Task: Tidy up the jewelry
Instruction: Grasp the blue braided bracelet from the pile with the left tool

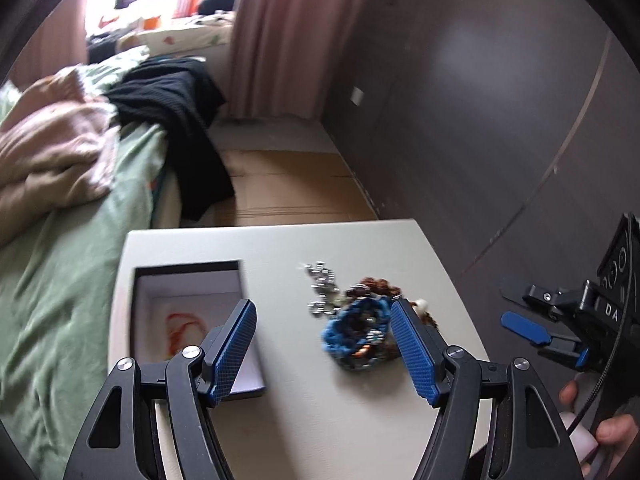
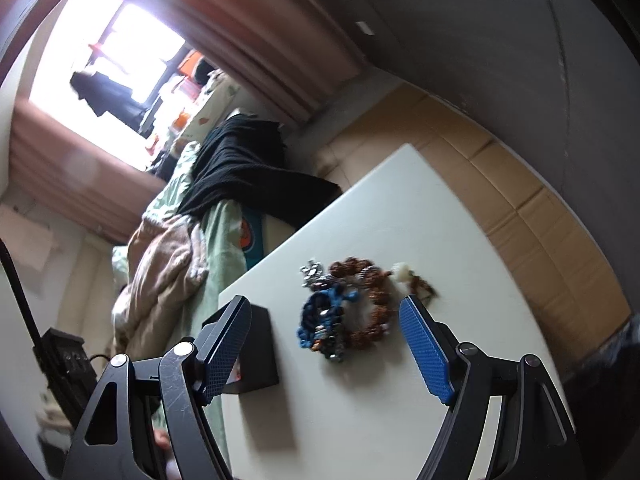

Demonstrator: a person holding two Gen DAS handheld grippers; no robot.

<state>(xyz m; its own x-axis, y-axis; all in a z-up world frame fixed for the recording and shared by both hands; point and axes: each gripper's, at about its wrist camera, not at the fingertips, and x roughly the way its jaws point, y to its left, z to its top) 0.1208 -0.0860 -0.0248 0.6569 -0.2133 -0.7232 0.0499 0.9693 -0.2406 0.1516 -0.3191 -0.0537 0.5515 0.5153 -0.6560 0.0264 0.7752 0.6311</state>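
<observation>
Blue bracelet (image 1: pixel 356 330) piled with beads, seen just ahead of left gripper (image 1: pixel 324 344), spread wide. Right gripper (image 2: pixel 326 344) also wide. Box (image 1: pixel 188 320) left.

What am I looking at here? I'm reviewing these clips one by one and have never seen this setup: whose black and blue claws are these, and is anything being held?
No robot: a person holds a two-finger gripper in each hand, each carrying a fisheye camera looking forward along its fingers. One picture is the left gripper's view, the other the right gripper's.

Both hover, open and empty, over a pale table. On it is an open dark box with a white lining and something red inside. Beside the box lies a jewelry pile: a blue braided bracelet, a brown bead bracelet and a silvery chain.

In the left view, the other gripper shows at the right edge. A bed with blankets is beside the table.
</observation>
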